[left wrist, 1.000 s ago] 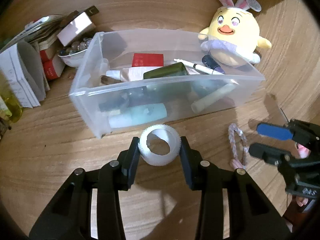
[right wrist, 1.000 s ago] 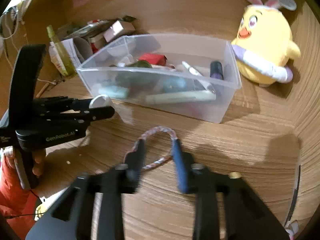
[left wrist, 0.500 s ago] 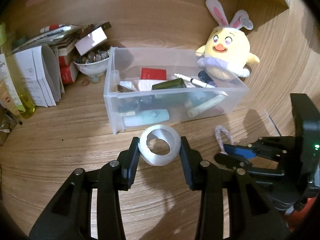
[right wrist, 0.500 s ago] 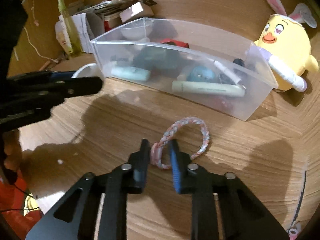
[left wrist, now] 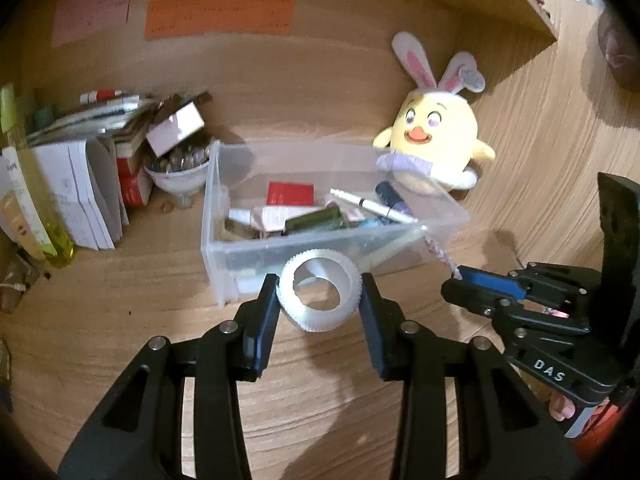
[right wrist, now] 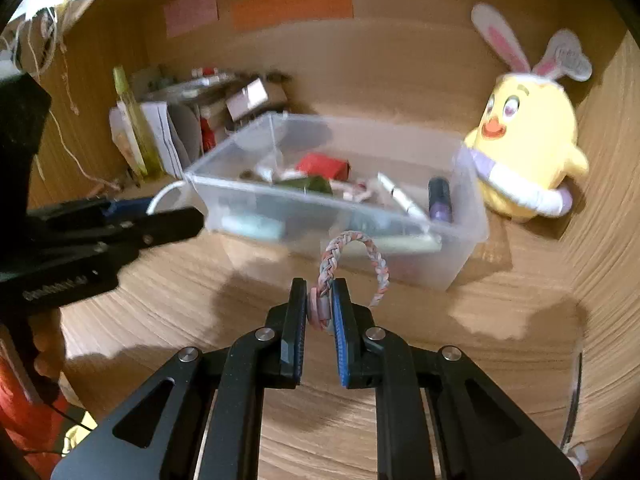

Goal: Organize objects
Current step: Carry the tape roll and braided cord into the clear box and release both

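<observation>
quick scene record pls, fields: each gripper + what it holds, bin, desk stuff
left gripper: shut on tape roll, held above the desk
right gripper: shut on braided loop, lifted in front of the bin
bin: clear, open top, on the desk, holds a pen, tubes, red box and more
plush chick: behind the bin's right end
paper stack: left of the bin
bowl: between paper stack and bin

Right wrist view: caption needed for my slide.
Right gripper pinching a braided bracelet before the clear bin.
</observation>
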### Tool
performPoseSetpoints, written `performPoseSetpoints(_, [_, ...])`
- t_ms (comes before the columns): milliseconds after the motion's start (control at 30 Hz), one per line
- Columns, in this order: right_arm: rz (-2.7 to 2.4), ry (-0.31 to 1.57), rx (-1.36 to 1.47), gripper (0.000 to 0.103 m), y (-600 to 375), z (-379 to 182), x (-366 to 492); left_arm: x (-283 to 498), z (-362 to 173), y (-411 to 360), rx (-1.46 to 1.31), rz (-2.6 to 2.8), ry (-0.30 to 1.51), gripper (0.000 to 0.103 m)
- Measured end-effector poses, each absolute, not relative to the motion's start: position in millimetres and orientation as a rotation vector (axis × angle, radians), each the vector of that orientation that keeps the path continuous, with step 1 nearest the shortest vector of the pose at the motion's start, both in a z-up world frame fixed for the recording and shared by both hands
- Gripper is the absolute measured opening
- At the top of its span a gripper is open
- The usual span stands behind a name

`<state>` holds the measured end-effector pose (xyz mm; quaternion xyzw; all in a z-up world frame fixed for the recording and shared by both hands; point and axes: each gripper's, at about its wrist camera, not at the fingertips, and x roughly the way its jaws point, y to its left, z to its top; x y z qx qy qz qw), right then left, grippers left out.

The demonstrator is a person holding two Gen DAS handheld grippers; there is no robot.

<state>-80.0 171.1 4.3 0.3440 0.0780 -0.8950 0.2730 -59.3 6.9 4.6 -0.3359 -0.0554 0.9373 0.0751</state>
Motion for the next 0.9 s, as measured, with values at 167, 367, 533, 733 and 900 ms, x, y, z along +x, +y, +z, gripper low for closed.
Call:
performPoseSetpoints(167, [-2.43,0.183,0.852,0.011,174.0,24.7,-77.8,-61.1,19.4,11.5,-0.956,2.831,-0.143,0.039])
performPoseSetpoints(367, [-2.456,0.163,0.792,0.011,175.4,40.9,-83.7,-65.5,34.6,13.7,-0.906,2.856,-0.117,0.039])
performPoseSetpoints(533, [-2.477,0.148,0.767,0.011,178.8,49.7,-93.1,-73.1,43.4,15.4,-0.877,2.876,-0.102,0.039])
performPoseSetpoints(733, [-2.506,0.144,0.741,0.011,180.8,56.5,-107.3,-91.7,50.1,14.3,-0.862,2.889,-0.117,0.039])
performPoseSetpoints(900, [-2.525,0.166,0.727,0.011,179.6,59.9,-122.0,-108.2,51.6,12.4,-0.872,2.905,-0.128,0.039])
